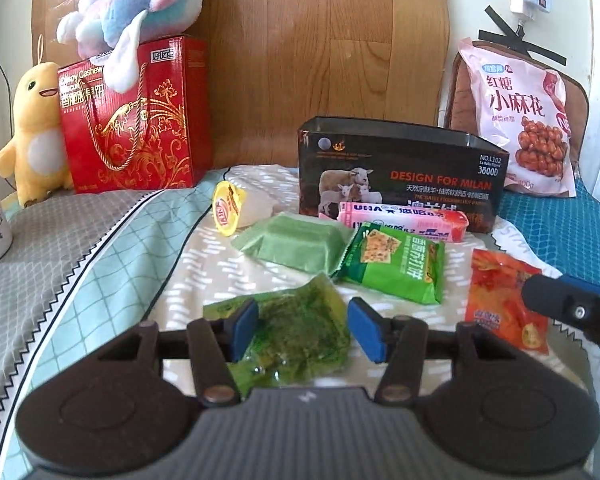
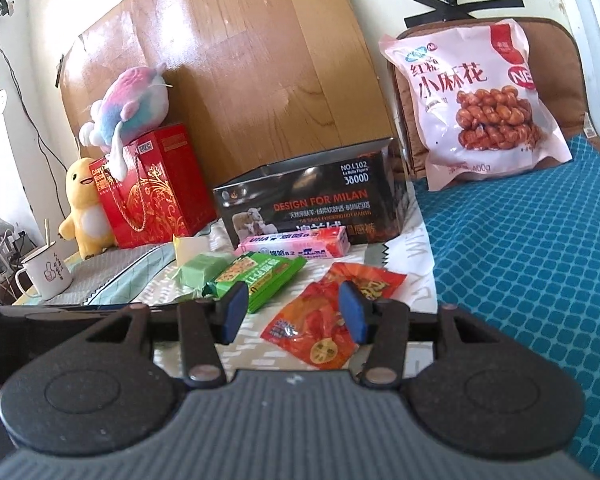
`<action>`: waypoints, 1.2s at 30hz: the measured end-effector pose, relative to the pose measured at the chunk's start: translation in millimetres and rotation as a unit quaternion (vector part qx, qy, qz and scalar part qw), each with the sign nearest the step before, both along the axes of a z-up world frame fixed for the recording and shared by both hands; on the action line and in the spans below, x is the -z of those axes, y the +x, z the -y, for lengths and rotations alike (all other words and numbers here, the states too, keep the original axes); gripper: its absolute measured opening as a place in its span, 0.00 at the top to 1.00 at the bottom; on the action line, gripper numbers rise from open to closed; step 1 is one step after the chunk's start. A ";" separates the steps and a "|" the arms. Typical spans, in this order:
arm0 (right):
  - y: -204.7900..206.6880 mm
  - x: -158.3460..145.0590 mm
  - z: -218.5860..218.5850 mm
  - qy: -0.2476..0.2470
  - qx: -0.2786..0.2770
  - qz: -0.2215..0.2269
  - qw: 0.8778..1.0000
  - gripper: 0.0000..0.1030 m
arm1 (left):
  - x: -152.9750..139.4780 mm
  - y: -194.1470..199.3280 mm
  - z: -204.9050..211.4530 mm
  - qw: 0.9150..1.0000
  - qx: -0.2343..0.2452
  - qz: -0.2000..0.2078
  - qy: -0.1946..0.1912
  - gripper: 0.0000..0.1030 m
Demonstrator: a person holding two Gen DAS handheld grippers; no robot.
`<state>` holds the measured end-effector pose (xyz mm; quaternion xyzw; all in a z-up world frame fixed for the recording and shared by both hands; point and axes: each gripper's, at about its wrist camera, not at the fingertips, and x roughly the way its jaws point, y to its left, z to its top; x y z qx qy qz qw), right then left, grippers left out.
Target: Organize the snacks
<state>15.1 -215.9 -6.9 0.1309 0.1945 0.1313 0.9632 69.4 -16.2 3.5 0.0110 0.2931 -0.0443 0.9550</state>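
A see-through green snack packet point(image 1: 296, 332) lies flat on the patterned cloth between the blue pads of my left gripper point(image 1: 305, 330), which stands open around it. An orange-red packet point(image 2: 320, 328) lies between the pads of my right gripper point(image 2: 294, 312), also open; its right pad overlaps the packet's edge. Further back lie a green cracker packet point(image 1: 396, 268), a pale green pack point(image 1: 300, 244), a pink wafer pack point(image 1: 404, 220) and a jelly cup point(image 1: 230, 208) on its side. Behind them stands an open black tin box point(image 1: 400, 176).
A red gift box point(image 1: 136, 120) with a pastel plush on top stands at the back left beside a yellow plush duck point(image 1: 36, 132). A white mug point(image 2: 46, 272) sits at the left edge. A large pink snack bag point(image 2: 480, 100) leans on a brown cushion at the back right.
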 end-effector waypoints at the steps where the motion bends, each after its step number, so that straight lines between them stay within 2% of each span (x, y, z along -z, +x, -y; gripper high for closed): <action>1: 0.5 0.2 -0.2 0.000 0.000 -0.001 1.000 0.49 | -0.1 -0.3 -0.5 1.000 0.000 0.001 -0.002 0.51; 7: 2.1 1.5 1.0 0.005 -0.004 -0.004 1.000 0.47 | 0.0 -4.0 -0.5 1.000 0.007 0.010 -0.007 0.50; 15: 1.4 1.2 1.7 0.008 -0.001 -0.001 1.000 0.43 | -3.1 -15.2 6.4 0.999 0.030 0.041 0.004 0.47; 36: 1.7 0.4 2.2 0.009 0.001 -0.002 1.000 0.41 | -3.5 -14.8 -2.3 0.998 0.022 0.044 -0.029 0.45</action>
